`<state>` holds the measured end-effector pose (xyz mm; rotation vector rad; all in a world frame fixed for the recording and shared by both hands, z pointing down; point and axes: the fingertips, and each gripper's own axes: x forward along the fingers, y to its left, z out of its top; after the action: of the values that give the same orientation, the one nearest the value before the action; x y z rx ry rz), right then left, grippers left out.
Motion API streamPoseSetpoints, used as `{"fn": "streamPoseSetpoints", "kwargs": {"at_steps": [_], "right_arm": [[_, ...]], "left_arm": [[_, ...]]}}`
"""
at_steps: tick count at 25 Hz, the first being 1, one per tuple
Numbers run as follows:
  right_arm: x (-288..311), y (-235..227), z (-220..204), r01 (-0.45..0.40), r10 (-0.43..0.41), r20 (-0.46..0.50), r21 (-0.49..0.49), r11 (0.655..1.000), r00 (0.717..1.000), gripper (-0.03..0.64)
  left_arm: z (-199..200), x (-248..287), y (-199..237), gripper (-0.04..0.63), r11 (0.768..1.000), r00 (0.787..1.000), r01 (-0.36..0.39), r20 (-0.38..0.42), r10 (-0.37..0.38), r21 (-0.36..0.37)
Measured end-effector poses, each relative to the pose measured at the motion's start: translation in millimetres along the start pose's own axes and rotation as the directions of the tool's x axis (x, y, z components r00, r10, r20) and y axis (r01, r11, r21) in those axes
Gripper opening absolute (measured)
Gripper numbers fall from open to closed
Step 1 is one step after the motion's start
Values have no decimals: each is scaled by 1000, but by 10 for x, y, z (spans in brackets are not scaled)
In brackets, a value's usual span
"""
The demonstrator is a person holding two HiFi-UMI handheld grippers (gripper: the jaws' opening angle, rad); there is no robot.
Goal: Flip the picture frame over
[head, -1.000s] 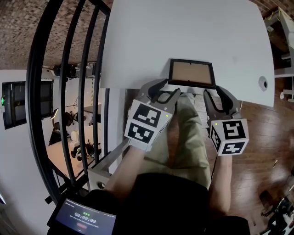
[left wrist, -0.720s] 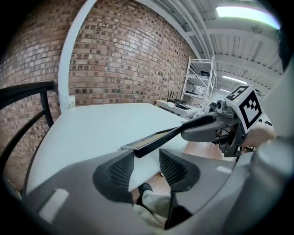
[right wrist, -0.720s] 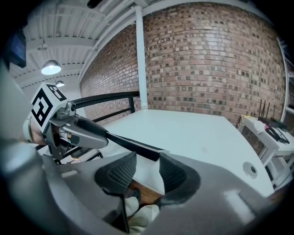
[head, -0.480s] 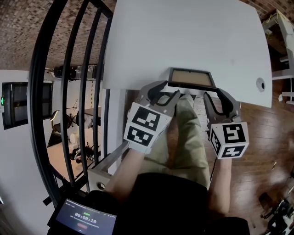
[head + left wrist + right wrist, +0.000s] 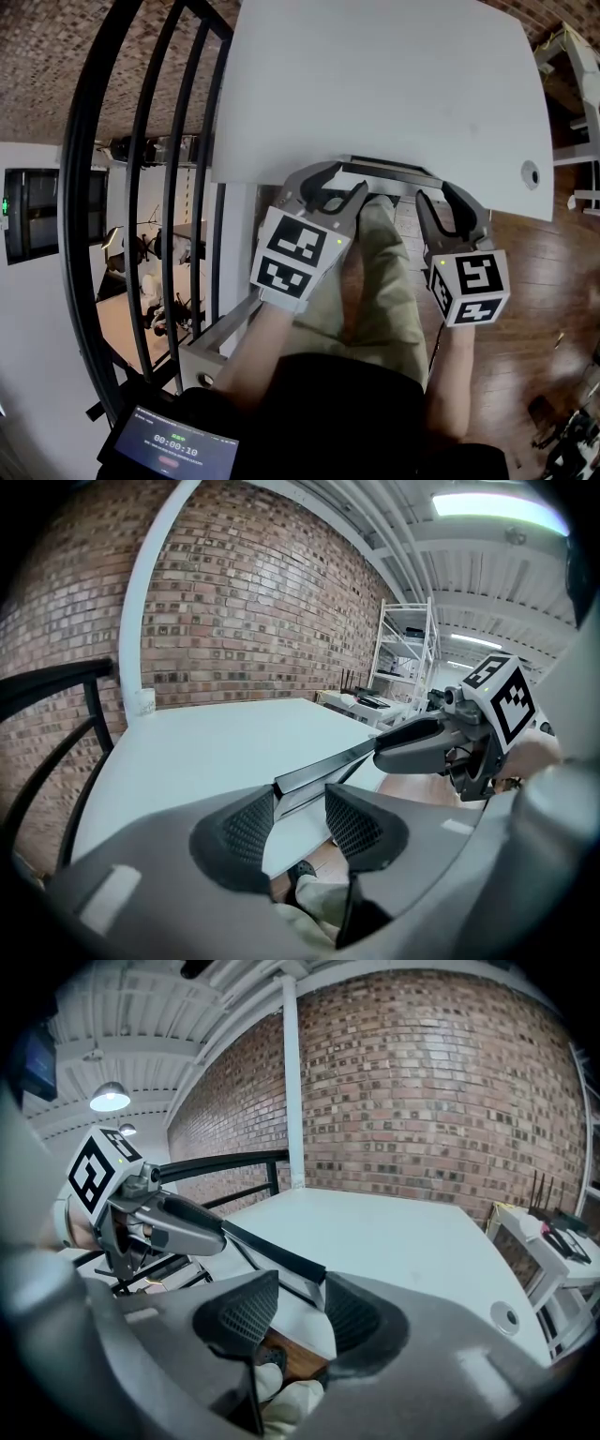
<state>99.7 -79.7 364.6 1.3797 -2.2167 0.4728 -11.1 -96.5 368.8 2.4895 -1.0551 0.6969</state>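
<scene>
We hold the frame (image 5: 389,170) tilted up on its edge at the near rim of the surface (image 5: 375,75). Our left claw (image 5: 339,184) clamps its left end and our right claw (image 5: 437,195) clamps its right end, each with a corner between its jaws.

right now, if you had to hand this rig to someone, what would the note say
Left gripper: fingers shut on the left end of the picture frame.
Right gripper: fingers shut on its right end.
Frame: at the near edge of the white table, tipped up steeply, nearly edge-on in the head view.
Done: gripped at both ends and raised off flat.
Left: carry it over, lay it on its other face, let go.
</scene>
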Motion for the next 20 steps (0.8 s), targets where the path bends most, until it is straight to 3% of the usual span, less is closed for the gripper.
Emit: {"fn": "streamPoseSetpoints", "kwargs": {"at_steps": [20], "right_arm": [[235,-202,182,-10,11,26,-27,1000,1000,138]], "left_arm": [[168,218,190,178,998,1000,-17,6,17,67]]}}
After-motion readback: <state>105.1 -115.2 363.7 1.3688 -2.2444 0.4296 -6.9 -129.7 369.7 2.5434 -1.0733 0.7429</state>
